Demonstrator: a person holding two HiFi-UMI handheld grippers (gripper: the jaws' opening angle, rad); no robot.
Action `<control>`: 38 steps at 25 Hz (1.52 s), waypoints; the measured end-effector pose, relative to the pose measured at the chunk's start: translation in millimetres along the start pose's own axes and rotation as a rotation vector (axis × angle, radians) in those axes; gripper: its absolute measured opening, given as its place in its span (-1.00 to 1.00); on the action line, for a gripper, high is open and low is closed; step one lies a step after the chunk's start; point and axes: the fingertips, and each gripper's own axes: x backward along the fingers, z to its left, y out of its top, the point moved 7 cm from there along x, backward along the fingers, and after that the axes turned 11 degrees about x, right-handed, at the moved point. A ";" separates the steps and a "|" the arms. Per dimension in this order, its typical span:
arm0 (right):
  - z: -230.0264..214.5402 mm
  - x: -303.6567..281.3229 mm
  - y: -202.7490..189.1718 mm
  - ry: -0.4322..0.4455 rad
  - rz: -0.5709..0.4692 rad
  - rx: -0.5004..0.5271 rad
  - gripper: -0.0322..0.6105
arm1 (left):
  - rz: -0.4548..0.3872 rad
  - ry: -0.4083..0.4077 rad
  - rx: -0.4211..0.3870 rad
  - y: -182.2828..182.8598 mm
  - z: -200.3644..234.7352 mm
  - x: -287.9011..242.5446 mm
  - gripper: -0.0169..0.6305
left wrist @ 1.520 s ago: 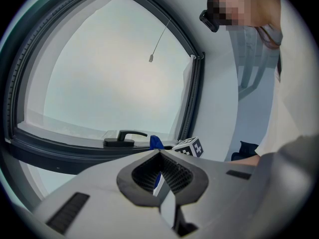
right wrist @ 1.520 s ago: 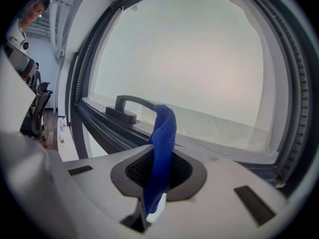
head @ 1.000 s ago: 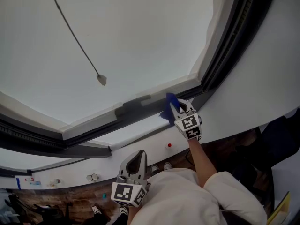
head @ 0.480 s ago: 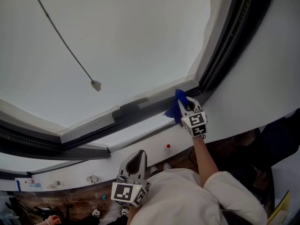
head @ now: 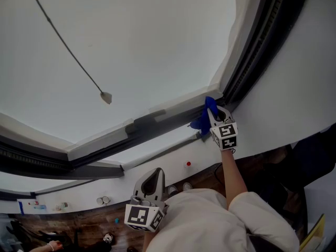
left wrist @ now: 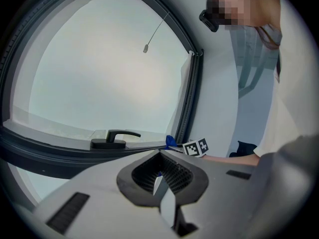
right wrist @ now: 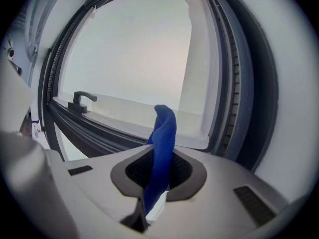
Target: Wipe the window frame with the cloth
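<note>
- Up first, the window frame [head: 252,51]: dark and wide, ribbed along the right upright, with a pale inner band round the bright pane.
- Down low by the person's chest, the left tongs [head: 152,180]: held well away from the frame, tips closed together, nothing between them in the left gripper view.
- Up at the frame's lower right corner, the right tongs [head: 216,117]: arm stretched out, marker cube facing the camera, clamped tight on the cloth.
- And there's the cloth [head: 203,118]: vivid blue, soft and nubbly, folded into a narrow strip. Pinched low between the right tongs, rising out past the tips and curling over at the top in the right gripper view. Free end against the bottom rail, right beside the corner.
- Further left on the same rail, the handle [left wrist: 113,138]: dark lever lying flat, well apart from the cloth.
- Smallest of all, the cord pull [head: 106,97]: little grey weight on a thin line across the pane.
</note>
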 end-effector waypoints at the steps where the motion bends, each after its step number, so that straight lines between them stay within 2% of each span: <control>1: -2.8 0.2 -1.1 -0.006 0.002 -0.003 -0.76 | 0.000 0.001 -0.001 0.1 0.1 0.1 -0.92; 9: -30.5 1.3 -14.0 -0.068 0.026 -0.017 -0.76 | -0.005 0.014 0.002 0.2 0.8 0.9 -0.92; 20: -46.5 2.0 -20.6 -0.104 0.041 0.001 -0.76 | -0.009 0.030 -0.008 0.2 -1.8 13.0 -0.92; 23: -44.3 5.2 -19.3 -0.121 0.025 -0.027 -0.76 | -0.012 0.034 -0.015 -0.6 -3.6 19.7 -0.92; 25: -30.9 13.5 -15.0 -0.116 -0.026 -0.039 -0.76 | -0.013 0.039 -0.017 -1.1 -4.5 24.9 -0.92; 27: -0.4 21.2 -9.9 -0.054 -0.091 -0.053 -0.76 | -0.014 0.044 -0.019 -2.2 -5.1 30.2 -0.92; 30: 66.1 24.8 -3.6 0.106 -0.139 -0.047 -0.76 | -0.012 0.052 -0.021 -4.6 -7.3 37.8 -0.92; 34: 152.8 17.3 6.5 0.334 -0.156 -0.010 -0.76 | -0.008 0.068 -0.023 -9.4 -10.4 50.8 -0.92; 38: 204.8 0.2 17.9 0.464 -0.144 0.039 -0.76 | -0.009 0.119 -0.007 -15.9 -9.9 70.5 -0.92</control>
